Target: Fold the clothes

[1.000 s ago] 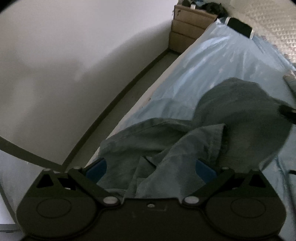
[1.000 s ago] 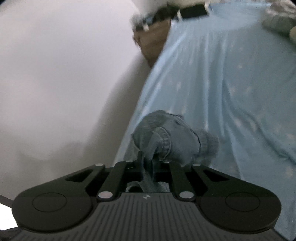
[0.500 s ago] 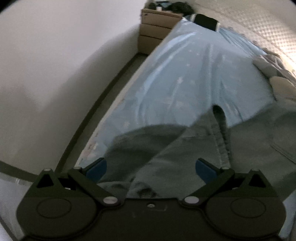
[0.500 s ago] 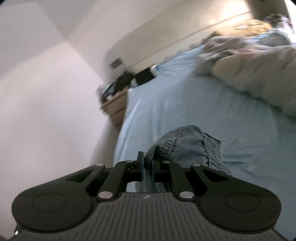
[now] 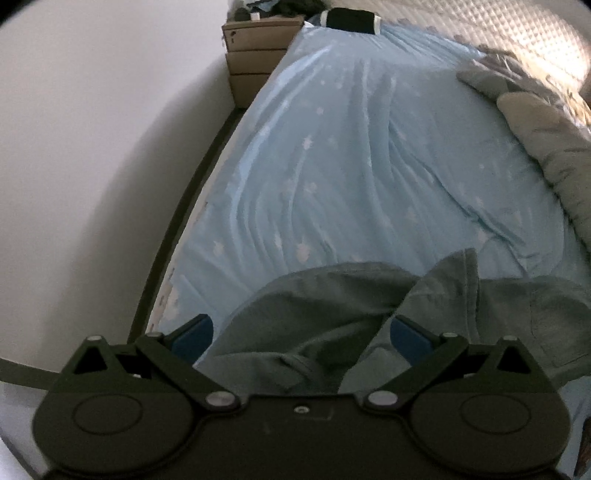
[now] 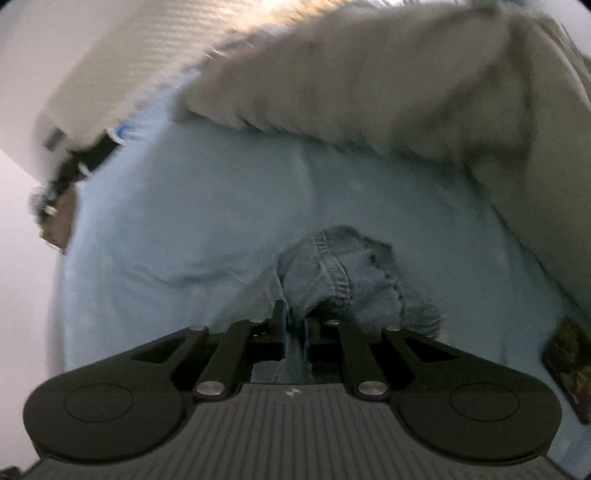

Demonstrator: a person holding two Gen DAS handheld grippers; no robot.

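Note:
A grey-blue denim garment lies spread across the near part of the light blue bed sheet. My left gripper hangs over it with its blue pads wide apart. Cloth lies between them, and neither pad presses on it. In the right wrist view my right gripper is shut on a bunched, seamed edge of the same denim garment. It holds that edge above the sheet, close to a rumpled beige duvet.
A wooden bedside chest stands at the bed's far left corner beside a white wall. A black item lies at the head of the bed. The duvet runs along the right side. A dark patterned thing lies at the right.
The right gripper swung the denim edge away from the wall side, across the bed towards the duvet. The garment went from a heap to spread out. The left gripper shifted along the bed and rolled.

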